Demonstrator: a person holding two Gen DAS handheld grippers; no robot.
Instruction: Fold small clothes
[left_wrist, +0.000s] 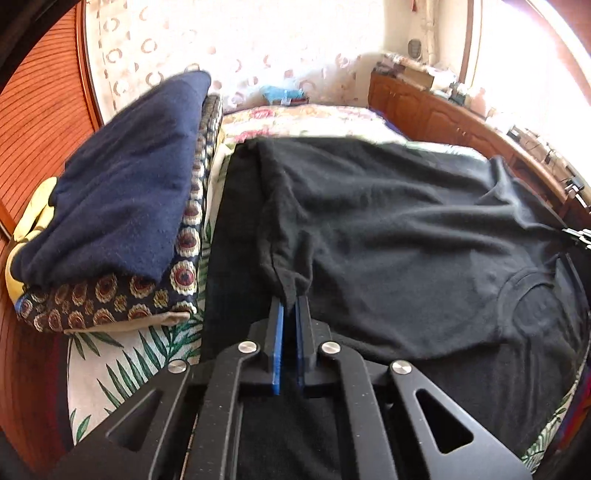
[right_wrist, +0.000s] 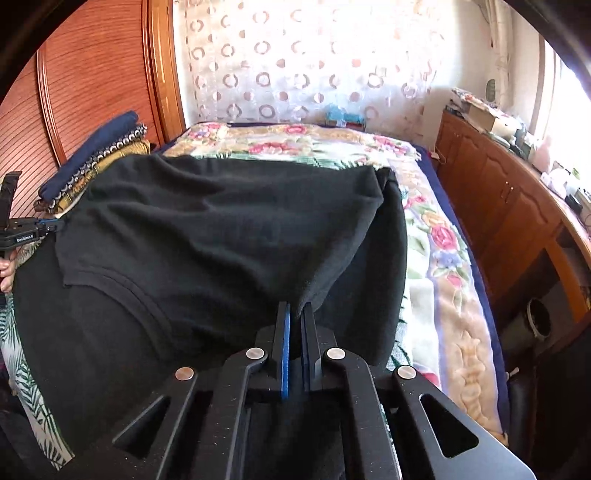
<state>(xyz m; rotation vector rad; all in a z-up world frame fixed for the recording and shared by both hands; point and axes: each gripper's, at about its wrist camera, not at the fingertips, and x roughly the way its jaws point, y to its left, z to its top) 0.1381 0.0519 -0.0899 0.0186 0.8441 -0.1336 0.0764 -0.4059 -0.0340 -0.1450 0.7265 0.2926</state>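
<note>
Shirt (left_wrist: 388, 236) lies spread over the near end of the bed (right_wrist: 424, 236), black, soft and a bit fuzzy, with a round ribbed collar. Its near part is hidden under both grippers, and the dark cloth makes its folds hard to see. The left gripper (left_wrist: 290, 301) is clamped on a pinched-up bit of the shirt near the bed's left edge; the cloth bunches into a small point between the flat blue pads (left_wrist: 277, 332). The right gripper (right_wrist: 297, 312) is clamped the same way on a bit of the shirt's right side, and the cloth rises to its tips like a little tent. In the right wrist view the left gripper is cut off at the picture's left edge, with only part of a hand (right_wrist: 6, 273) showing.

A pile (left_wrist: 110, 206) of folded clothes sits at the bed's left edge: a smooth navy one on top, a flower-patterned one below. The blanket (right_wrist: 439, 236) is thick and flowery. The window light washes out the far right corner
</note>
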